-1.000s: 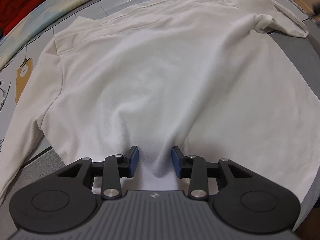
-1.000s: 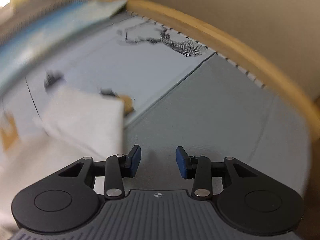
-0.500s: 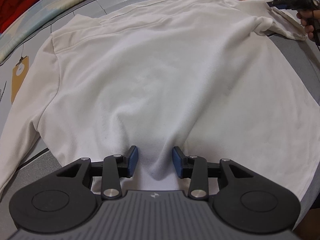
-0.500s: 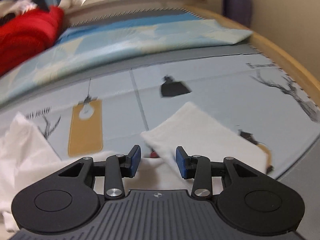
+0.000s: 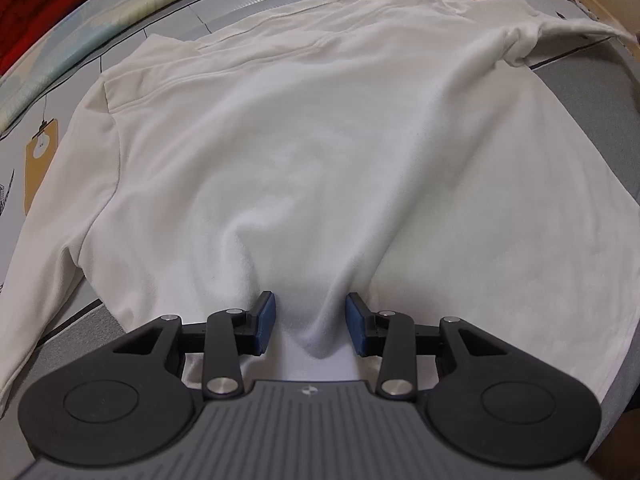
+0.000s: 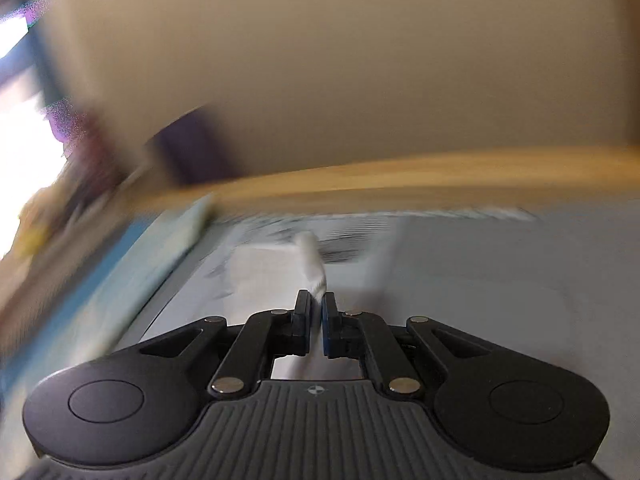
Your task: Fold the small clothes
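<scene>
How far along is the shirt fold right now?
Early. The white shirt lies spread flat on the bed cover, with no fold made yet. In hand: the right tool has just closed on white cloth, apparently the sleeve, which looks pulled taut; the left tool straddles a ridge of hem without clearly pinching it. Left: both sleeves in, then body folds.

**Shirt lying spread on the bed cover, one gripper at each end**

The shirt [image 5: 304,152] is lying flat on the bed cover [image 5: 592,92], collar at the far end. The left gripper [image 5: 311,325] is sitting at the near hem, a ridge of cloth rising between its fingers. The sleeve [image 6: 314,264] is stretching away to the right, its end sitting between the right gripper [image 6: 316,324] fingers. A wooden rail [image 6: 420,178] is running behind.
</scene>
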`<act>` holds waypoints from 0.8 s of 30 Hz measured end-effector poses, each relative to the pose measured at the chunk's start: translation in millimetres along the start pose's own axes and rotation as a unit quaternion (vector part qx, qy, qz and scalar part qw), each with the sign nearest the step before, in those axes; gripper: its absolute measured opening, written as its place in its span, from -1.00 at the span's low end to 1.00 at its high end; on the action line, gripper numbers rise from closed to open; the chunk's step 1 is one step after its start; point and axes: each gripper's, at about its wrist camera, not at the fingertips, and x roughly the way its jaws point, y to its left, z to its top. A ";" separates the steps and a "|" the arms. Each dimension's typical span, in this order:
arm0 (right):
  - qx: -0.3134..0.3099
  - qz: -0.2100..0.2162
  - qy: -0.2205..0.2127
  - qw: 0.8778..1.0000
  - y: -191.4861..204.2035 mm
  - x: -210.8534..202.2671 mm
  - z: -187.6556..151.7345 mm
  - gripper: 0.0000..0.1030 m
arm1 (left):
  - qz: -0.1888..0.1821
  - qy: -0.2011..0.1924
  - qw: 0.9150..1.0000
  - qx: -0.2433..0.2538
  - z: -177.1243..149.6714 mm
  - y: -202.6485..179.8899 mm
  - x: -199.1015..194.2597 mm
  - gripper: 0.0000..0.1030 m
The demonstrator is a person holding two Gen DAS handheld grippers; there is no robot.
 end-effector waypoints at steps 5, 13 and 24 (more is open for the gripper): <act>0.119 -0.054 0.084 0.988 -88.6 22.6 -5.0 -0.90 | 0.006 0.002 1.000 0.005 1.3 -3.3 1.1 -0.16; 0.101 -0.030 0.099 0.990 -82.9 8.6 -11.7 -0.36 | -0.030 -0.011 0.999 -0.031 3.3 7.6 -11.2 -0.15; 0.033 -0.034 0.108 0.993 -37.7 -22.4 -13.3 -0.40 | -0.078 -0.019 0.995 -0.061 -17.0 16.3 -33.8 -0.15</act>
